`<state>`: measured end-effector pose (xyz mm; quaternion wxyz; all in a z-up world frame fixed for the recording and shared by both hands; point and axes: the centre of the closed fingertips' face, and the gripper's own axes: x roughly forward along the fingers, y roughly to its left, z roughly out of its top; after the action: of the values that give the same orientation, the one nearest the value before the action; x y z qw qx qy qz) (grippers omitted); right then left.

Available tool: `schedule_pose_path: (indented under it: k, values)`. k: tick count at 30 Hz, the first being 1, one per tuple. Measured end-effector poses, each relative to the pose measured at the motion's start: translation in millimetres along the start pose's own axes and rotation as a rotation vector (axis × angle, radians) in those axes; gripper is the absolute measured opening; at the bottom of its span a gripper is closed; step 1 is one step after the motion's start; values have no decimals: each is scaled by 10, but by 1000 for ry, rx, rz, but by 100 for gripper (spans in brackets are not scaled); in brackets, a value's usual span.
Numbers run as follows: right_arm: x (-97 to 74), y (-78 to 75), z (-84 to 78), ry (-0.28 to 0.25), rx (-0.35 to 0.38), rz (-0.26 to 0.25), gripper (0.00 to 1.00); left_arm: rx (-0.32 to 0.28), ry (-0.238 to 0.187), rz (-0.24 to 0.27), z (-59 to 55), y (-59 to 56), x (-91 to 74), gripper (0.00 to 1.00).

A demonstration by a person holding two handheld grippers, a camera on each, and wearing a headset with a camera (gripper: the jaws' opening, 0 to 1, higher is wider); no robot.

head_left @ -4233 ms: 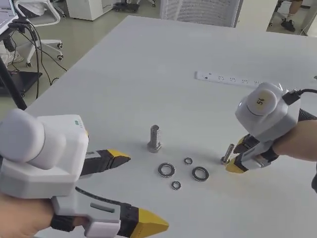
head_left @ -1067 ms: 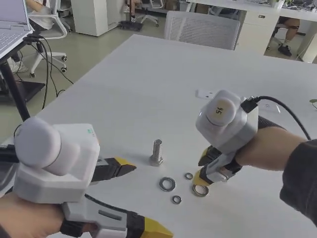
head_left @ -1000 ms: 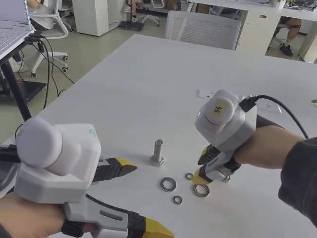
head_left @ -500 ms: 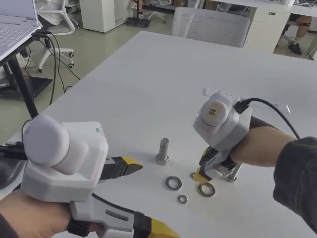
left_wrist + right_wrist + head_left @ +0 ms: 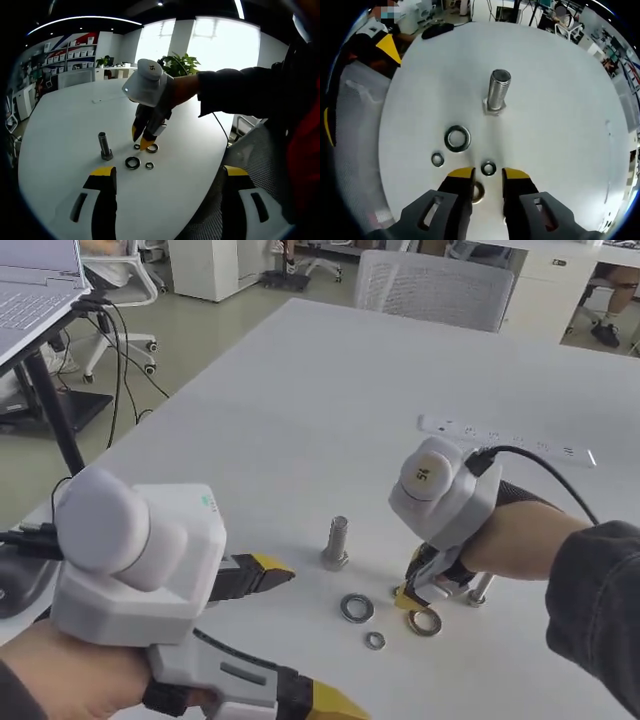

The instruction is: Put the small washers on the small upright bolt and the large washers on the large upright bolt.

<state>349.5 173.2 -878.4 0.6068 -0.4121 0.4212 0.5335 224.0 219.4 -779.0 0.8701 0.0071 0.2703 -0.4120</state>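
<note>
The large bolt (image 5: 337, 543) (image 5: 497, 92) (image 5: 103, 145) stands upright on the white table (image 5: 300, 410). The small bolt (image 5: 478, 590) stands to its right, half hidden behind my right hand. One large washer (image 5: 355, 608) (image 5: 457, 138) and one small washer (image 5: 375, 640) (image 5: 437, 159) lie flat in front. My right gripper (image 5: 410, 595) (image 5: 488, 175) is open and tipped down onto the table. A small washer (image 5: 488, 167) lies just ahead of its jaw tips. A second large washer (image 5: 425, 621) (image 5: 479, 191) lies partly under its left jaw. My left gripper (image 5: 300, 640) (image 5: 169, 172) hangs open and holds nothing, short of the washers.
A white power strip (image 5: 500, 430) lies at the far right of the table. A mesh chair (image 5: 430, 285) stands behind the far edge. A laptop (image 5: 30, 270) on a stand with cables is off the table's left side.
My right gripper has come from beside the small bolt to the washers and sunk lower over them. The head camera has shifted. My left gripper has kept its place.
</note>
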Motion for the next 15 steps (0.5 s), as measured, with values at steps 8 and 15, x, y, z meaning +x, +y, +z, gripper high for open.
schedule_pose_path:
  k: [8, 15]
  values:
    - [8, 2, 9, -1, 3, 1, 22, -2, 0, -2, -2, -1, -2, 86]
    - [7, 18, 2, -2, 26, 15, 20, -1, 2, -2, -3, -1, -5, 86]
